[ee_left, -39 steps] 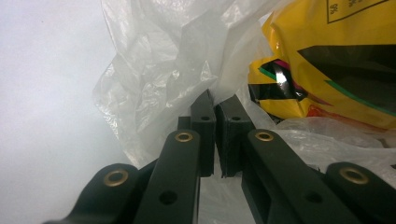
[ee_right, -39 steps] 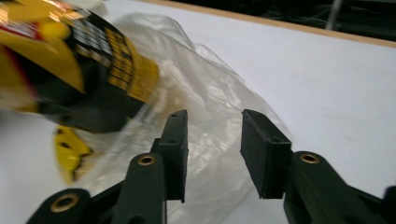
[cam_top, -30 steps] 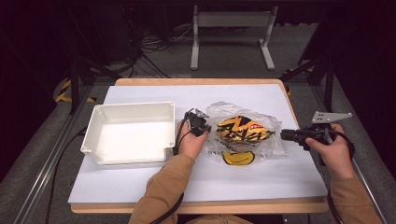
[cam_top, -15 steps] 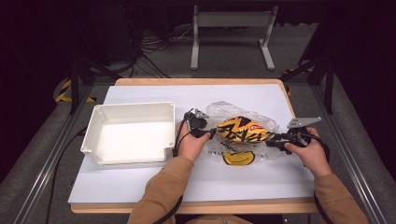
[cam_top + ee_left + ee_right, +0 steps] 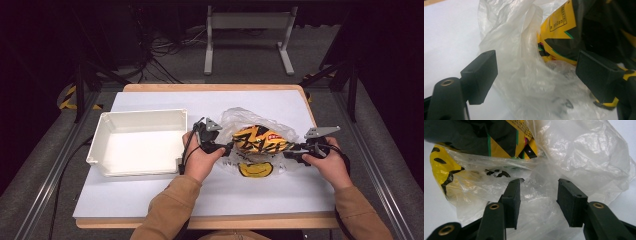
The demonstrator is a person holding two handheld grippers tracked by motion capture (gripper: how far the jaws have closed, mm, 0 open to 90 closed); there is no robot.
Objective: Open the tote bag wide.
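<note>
White paper covered the table (image 5: pixel 150 200), leaving bare room along its near edge. An empty white tray (image 5: pixel 137 142) sat at left. A clear plastic bag (image 5: pixel 250 120) holding a yellow-and-black packet (image 5: pixel 260 140) lay right of centre. The left gripper (image 5: pixel 536 75) stood released, jaws wide around bag folds. The right gripper (image 5: pixel 539 200) was likewise released, jaws flanking the bag's opposite edge.

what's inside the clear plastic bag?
Inside the clear plastic bag lies a yellow-and-black packet. A yellow smiley print shows at the bag's near edge. Anything beneath the packet is covered, so I can't tell.
</note>
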